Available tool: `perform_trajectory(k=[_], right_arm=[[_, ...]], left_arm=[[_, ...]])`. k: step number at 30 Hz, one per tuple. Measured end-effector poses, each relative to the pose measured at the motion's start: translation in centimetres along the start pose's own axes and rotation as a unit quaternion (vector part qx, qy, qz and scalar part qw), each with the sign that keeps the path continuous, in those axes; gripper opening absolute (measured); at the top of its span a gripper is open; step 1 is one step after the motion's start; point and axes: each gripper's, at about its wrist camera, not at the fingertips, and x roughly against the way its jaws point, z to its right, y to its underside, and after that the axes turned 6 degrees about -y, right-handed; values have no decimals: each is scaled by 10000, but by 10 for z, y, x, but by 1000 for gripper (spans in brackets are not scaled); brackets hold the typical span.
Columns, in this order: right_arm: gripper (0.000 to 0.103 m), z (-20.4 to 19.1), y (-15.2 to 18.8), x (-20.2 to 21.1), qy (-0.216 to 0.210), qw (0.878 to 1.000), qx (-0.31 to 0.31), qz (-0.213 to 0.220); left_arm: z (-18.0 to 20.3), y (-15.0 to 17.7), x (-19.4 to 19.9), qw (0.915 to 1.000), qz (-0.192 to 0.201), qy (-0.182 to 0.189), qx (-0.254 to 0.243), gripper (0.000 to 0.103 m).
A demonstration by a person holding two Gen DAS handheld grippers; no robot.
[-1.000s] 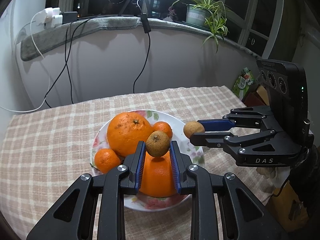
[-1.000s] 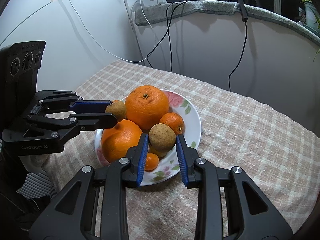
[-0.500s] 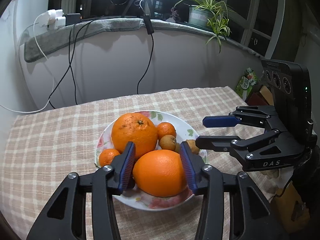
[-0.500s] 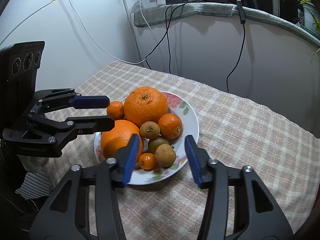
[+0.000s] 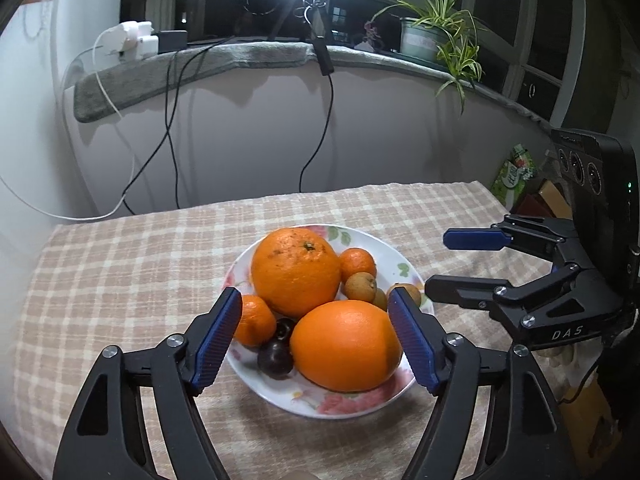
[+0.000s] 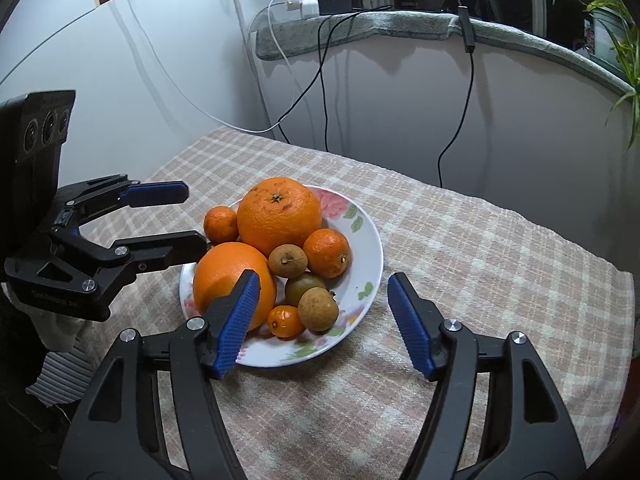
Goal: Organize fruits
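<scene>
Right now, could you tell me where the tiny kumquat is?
In the right wrist view, the kumquat lies at the plate's near edge, between the smooth orange and a brown longan.

A table draped in a beige-and-cream checked woven cloth [image 5: 140, 264] fills the lower frame. Resting directly on it, near centre, is a round white floral-rimmed plate [image 5: 400, 268] heaped with fruit.

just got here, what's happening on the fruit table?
A person is working two handheld grippers over a plate of fruit on a checked tablecloth. Both the left gripper and right gripper are open and empty, hovering near the plate's edge. On the plate: two big oranges, a few small tangerines, some brown longan-like fruits and two dark round fruits. No fruit is visible on the cloth, so the sorting looks about done.
</scene>
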Motion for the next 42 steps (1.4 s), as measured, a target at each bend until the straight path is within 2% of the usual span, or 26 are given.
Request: perform_trajectory(k=[3, 7, 9, 18, 29, 42], right_arm=[[86, 2, 1, 4, 80, 9999, -81, 91], [87, 3, 1, 8, 86, 9997, -124, 167], [92, 3, 2, 9, 134, 9996, -149, 198], [92, 3, 4, 17, 284, 9987, -317, 290], [92, -8, 7, 37, 621, 9953, -370, 641], [92, -17, 8, 45, 650, 9945, -324, 751]], left_arm=[[-1, 0, 1, 10000, 17, -57, 9, 79], [-2, 2, 3, 9999, 20, -134, 10, 81], [-2, 4, 4, 9999, 21, -151, 37, 81], [-3, 8, 10, 9995, 30, -265, 185, 81], [-3, 11, 23, 9988, 172, -410, 201, 81], [-2, 10, 35, 9982, 325, -455, 218, 81]])
